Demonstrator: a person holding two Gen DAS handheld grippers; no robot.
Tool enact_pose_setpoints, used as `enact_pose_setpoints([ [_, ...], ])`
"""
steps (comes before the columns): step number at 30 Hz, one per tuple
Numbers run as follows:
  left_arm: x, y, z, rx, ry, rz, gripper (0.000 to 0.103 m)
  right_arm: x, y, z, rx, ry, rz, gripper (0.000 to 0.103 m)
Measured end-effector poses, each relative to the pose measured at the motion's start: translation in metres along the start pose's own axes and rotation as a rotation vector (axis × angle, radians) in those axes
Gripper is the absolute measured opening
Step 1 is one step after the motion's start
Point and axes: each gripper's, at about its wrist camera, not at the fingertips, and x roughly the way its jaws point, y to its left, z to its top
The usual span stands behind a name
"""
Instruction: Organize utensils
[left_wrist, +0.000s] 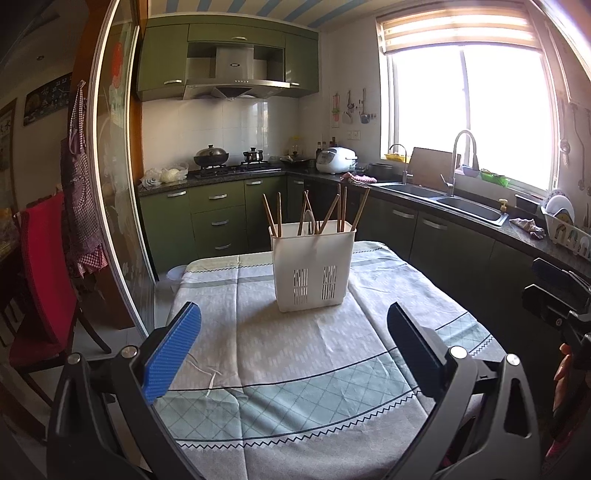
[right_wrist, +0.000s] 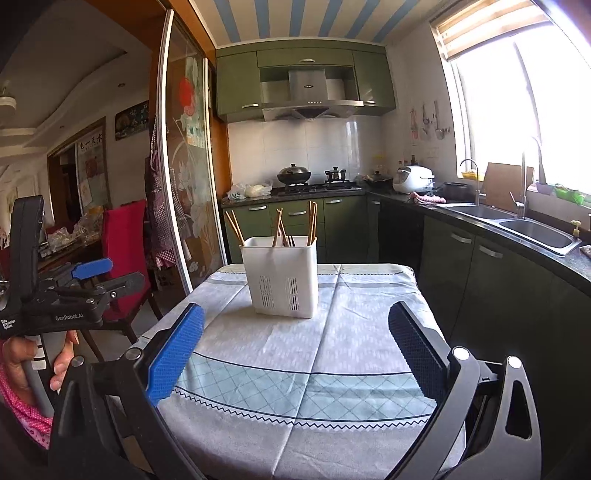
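A white slotted utensil holder (left_wrist: 313, 267) stands upright on the table (left_wrist: 280, 373), with several wooden chopsticks (left_wrist: 275, 218) sticking up out of it. It also shows in the right wrist view (right_wrist: 282, 277), with its chopsticks (right_wrist: 313, 221). My left gripper (left_wrist: 293, 332) is open and empty, held above the near part of the table, short of the holder. My right gripper (right_wrist: 295, 339) is open and empty too, at about the same distance from the holder. The left gripper also shows at the left of the right wrist view (right_wrist: 110, 273), off the table's left side.
A patterned cloth covers the table (right_wrist: 314, 369). A red chair (left_wrist: 44, 280) stands to the left by a sliding glass door (left_wrist: 118, 206). Green kitchen cabinets, a stove (left_wrist: 229, 168) and a double sink (left_wrist: 454, 201) line the walls behind and to the right.
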Motion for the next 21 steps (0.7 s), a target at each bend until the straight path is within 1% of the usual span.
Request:
enact_pose_setpoints([
  [2, -0.001, 0.005, -0.001, -0.018, 0.002, 0.006, 0.096, -0.001, 0.000, 0.000, 0.000, 0.002, -0.010, 0.098],
  [5, -0.001, 0.009, -0.002, -0.013, 0.009, 0.020, 0.096, 0.001, 0.000, -0.002, 0.000, 0.011, -0.031, 0.098],
  [8, -0.001, 0.013, -0.003, -0.023, 0.013, 0.018, 0.096, 0.006, 0.000, -0.003, -0.005, 0.026, -0.052, 0.098],
  [15, 0.002, 0.025, -0.009, -0.062, 0.032, 0.013, 0.096, 0.018, 0.007, -0.004, -0.023, 0.057, -0.047, 0.098],
  [21, 0.001, 0.035, -0.011, -0.084, 0.035, 0.007, 0.096, 0.022, 0.015, -0.005, -0.035, 0.066, -0.044, 0.098],
])
